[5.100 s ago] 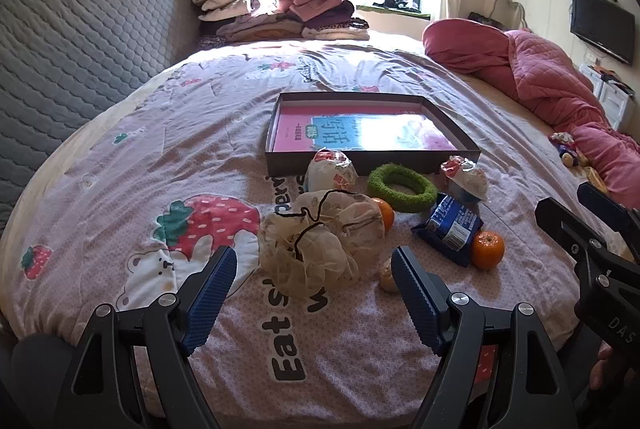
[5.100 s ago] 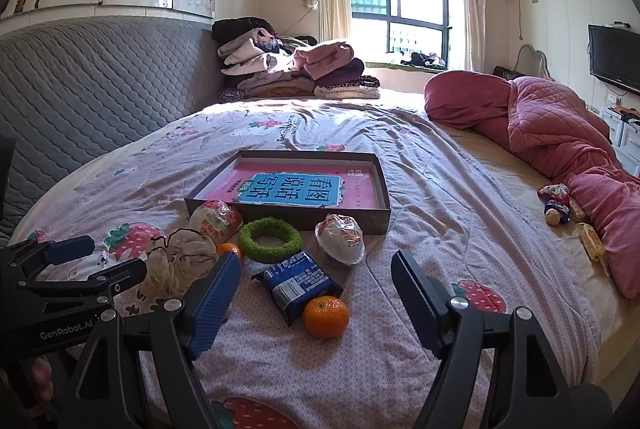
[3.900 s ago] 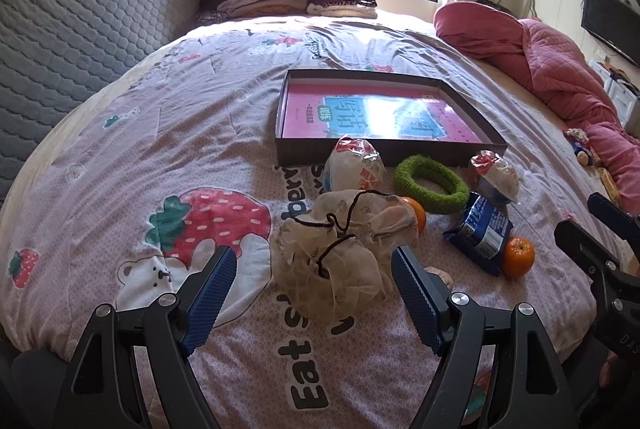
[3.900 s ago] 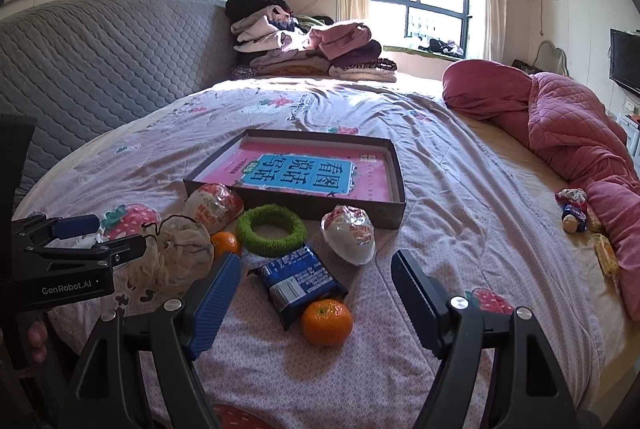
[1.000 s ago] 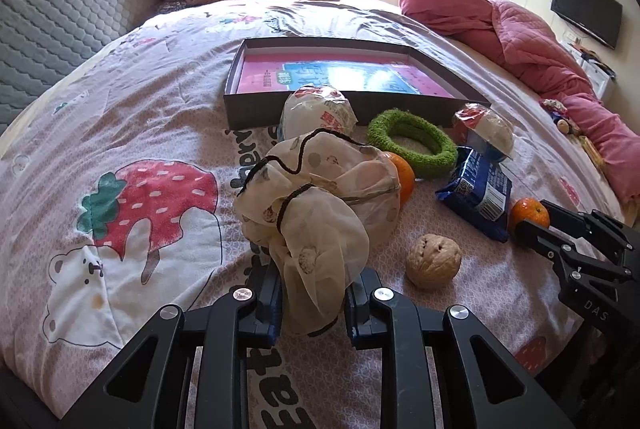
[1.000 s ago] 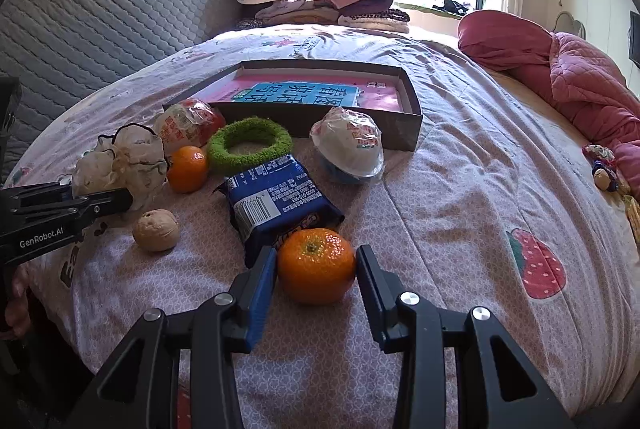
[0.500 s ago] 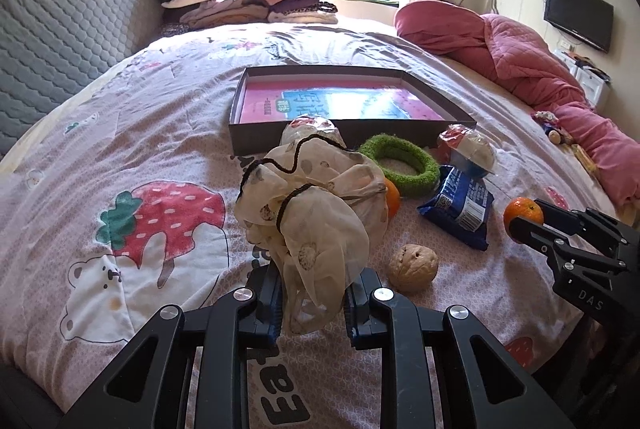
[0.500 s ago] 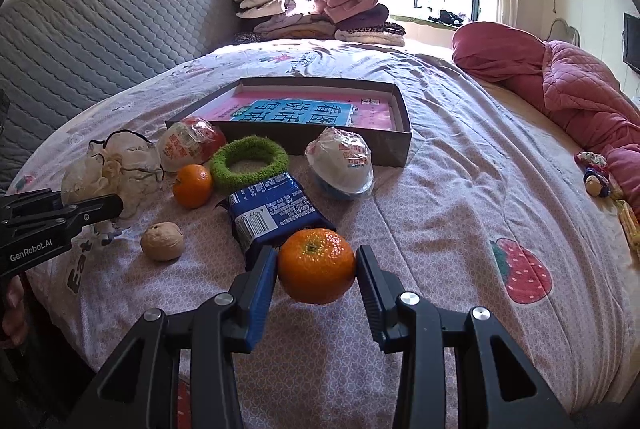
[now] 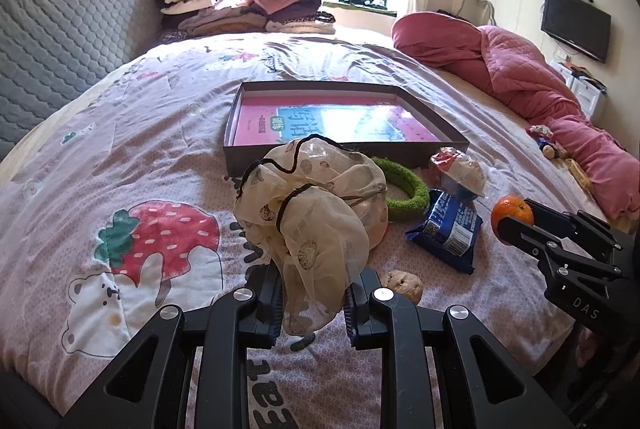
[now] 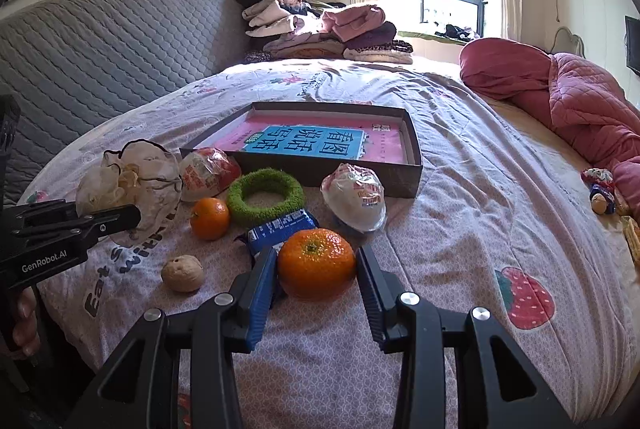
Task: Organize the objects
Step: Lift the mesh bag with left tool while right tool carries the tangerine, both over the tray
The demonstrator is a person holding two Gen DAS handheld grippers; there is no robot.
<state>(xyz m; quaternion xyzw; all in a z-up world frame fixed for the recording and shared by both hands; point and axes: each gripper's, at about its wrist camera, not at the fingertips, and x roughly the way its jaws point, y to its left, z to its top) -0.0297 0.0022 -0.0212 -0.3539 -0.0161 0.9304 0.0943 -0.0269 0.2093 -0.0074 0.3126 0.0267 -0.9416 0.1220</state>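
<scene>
My left gripper [image 9: 311,303] is shut on a cream mesh scrunchie [image 9: 312,213] and holds it above the bed; it also shows in the right wrist view [image 10: 132,185]. My right gripper [image 10: 316,283] is shut on an orange mandarin [image 10: 316,263], lifted off the sheet; the mandarin also shows in the left wrist view [image 9: 513,214]. A dark shallow box [image 10: 412,165] with a pink and blue book inside lies further back. In front of it lie a green ring [image 10: 265,201], a blue snack packet [image 9: 446,225], two wrapped buns [image 10: 354,197] [image 10: 208,173], a second mandarin [image 10: 209,218] and a walnut [image 10: 183,273].
The bed carries a strawberry-print sheet [image 9: 156,229]. Folded clothes [image 9: 240,5] are stacked at the far end. A pink quilt [image 9: 520,77] lies along the right side with small toys [image 10: 600,193] beside it. A grey quilted headboard [image 10: 100,49] runs along the left.
Both grippers have risen with their loads: the scrunchie and the mandarin sit higher above the sheet than half a second ago. The other items lie as before.
</scene>
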